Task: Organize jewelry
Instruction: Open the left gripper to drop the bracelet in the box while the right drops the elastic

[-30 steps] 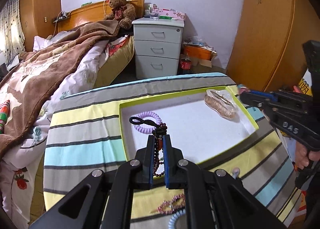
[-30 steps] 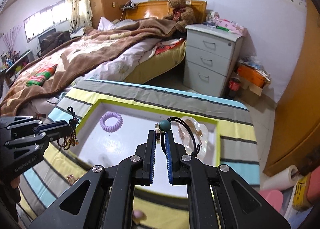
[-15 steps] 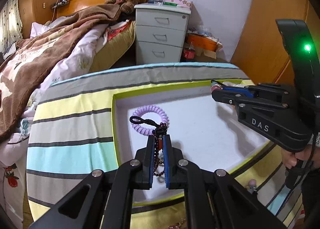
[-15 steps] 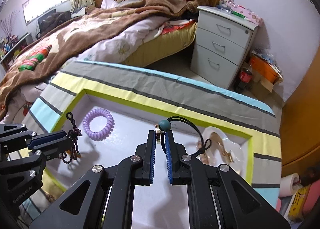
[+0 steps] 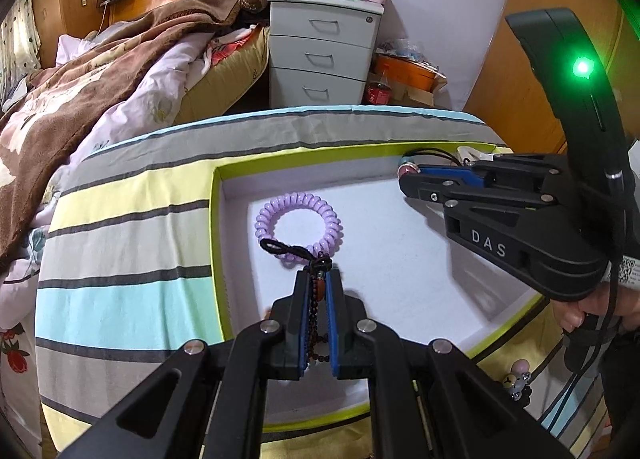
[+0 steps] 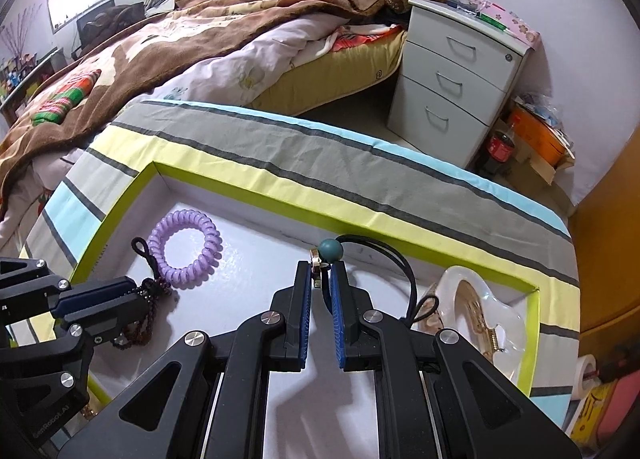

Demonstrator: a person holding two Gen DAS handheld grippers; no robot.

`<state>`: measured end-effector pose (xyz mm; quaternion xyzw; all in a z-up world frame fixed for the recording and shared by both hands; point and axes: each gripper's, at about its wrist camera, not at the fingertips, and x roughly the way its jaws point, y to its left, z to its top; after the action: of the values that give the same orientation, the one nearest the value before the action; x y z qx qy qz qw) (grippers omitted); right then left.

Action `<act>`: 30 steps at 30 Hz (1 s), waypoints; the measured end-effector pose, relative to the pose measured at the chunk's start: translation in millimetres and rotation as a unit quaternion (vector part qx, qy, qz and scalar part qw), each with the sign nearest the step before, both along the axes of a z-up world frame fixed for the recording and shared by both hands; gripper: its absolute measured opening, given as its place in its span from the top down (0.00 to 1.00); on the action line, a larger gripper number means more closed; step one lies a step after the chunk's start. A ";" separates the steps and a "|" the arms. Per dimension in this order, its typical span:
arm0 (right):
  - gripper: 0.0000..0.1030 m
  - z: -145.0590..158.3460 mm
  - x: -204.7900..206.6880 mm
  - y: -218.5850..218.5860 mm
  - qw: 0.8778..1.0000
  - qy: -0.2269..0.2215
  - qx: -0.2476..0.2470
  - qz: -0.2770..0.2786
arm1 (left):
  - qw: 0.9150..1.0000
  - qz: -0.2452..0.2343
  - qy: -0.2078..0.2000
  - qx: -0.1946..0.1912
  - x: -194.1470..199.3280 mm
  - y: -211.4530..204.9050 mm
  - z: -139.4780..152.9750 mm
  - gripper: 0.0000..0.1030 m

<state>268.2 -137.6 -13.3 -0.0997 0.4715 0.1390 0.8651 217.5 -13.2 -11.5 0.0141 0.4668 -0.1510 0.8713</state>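
Both grippers tilt down over tray (image 5: 218, 243), each apparently clamping a cord

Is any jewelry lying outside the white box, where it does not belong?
Yes. A small bear-shaped charm lies on the striped cloth, outside the green rim of the white box, near its front edge. The purple coil bracelet lies properly inside.

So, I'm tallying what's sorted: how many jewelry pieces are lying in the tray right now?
2: a purple coil bracelet near the tray's left end and a clear bagged piece at its right end. The claws may hide others.
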 end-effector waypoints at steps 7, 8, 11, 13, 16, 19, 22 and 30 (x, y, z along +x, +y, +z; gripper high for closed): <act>0.90 -6.2 3.4 -1.3 1.000 0.011 0.004 -0.001 | 1.000 0.004 0.006 -0.009 2.0 1.8 -2.4 0.92; 0.90 -6.3 4.2 -1.8 1.000 0.013 0.005 -0.002 | 1.000 0.004 0.007 -0.010 1.9 1.8 -2.5 0.91; 0.90 -6.3 4.4 -2.2 1.000 0.015 0.009 -0.004 | 1.000 0.003 0.009 -0.011 1.6 1.6 -2.4 0.91; 0.88 -6.0 3.6 -2.5 1.000 0.015 0.011 -0.003 | 1.000 0.004 0.012 -0.012 1.7 2.0 -2.3 0.90; 0.86 -4.5 2.6 -2.8 1.000 0.014 0.017 -0.004 | 1.000 0.002 0.013 -0.012 0.6 0.9 -2.0 0.83; 0.82 -1.6 0.4 -3.4 1.000 0.010 0.022 -0.005 | 1.000 0.006 0.014 -0.013 -0.1 1.7 -1.8 0.73; 0.76 0.7 -1.3 -3.9 1.000 0.008 0.027 -0.006 | 1.000 0.007 0.013 -0.013 -0.6 1.6 -1.5 0.71; 0.75 9.7 -10.5 -8.7 0.999 -0.002 0.035 -0.012 | 1.000 0.010 0.004 -0.011 -6.7 0.6 6.0 0.61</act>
<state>257.6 -146.3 -3.5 -0.0638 0.4661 0.1453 0.8704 210.8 -12.6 -5.5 -0.0013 0.4689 -0.1473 0.8709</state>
